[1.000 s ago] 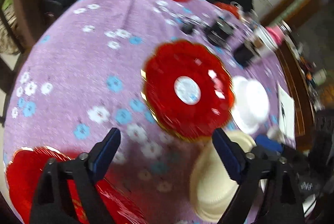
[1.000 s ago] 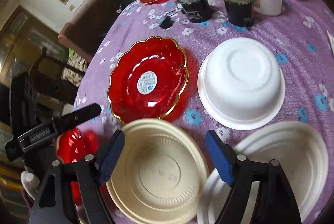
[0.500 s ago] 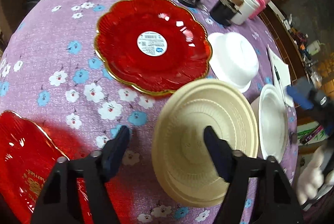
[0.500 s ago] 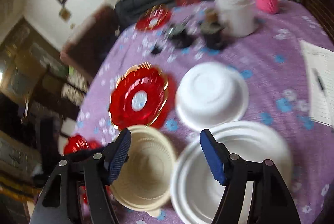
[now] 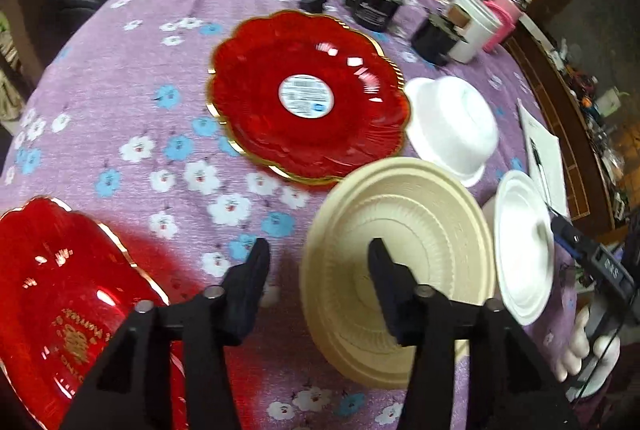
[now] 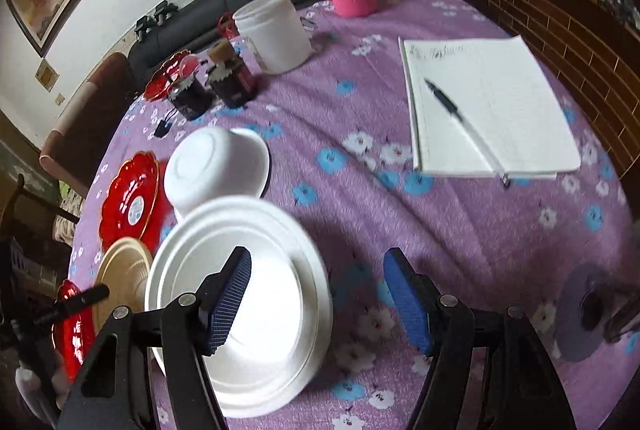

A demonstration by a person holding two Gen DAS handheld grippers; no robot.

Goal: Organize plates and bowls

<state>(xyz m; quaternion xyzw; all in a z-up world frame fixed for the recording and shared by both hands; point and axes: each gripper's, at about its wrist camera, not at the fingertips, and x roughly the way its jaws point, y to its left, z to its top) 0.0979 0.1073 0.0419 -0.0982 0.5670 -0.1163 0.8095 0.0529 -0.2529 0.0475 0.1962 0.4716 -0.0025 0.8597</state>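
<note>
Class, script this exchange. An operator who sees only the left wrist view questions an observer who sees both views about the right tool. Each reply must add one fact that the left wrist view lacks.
Operator: I can only make out a blue tip at the right edge of my view. Is the right tool open?
Observer: Yes. The right tool is open and holds nothing.
Operator: Where is it relative to the white plate?
Observer: Its left finger is over the white plate, and its right finger is over bare cloth beside the plate.
</note>
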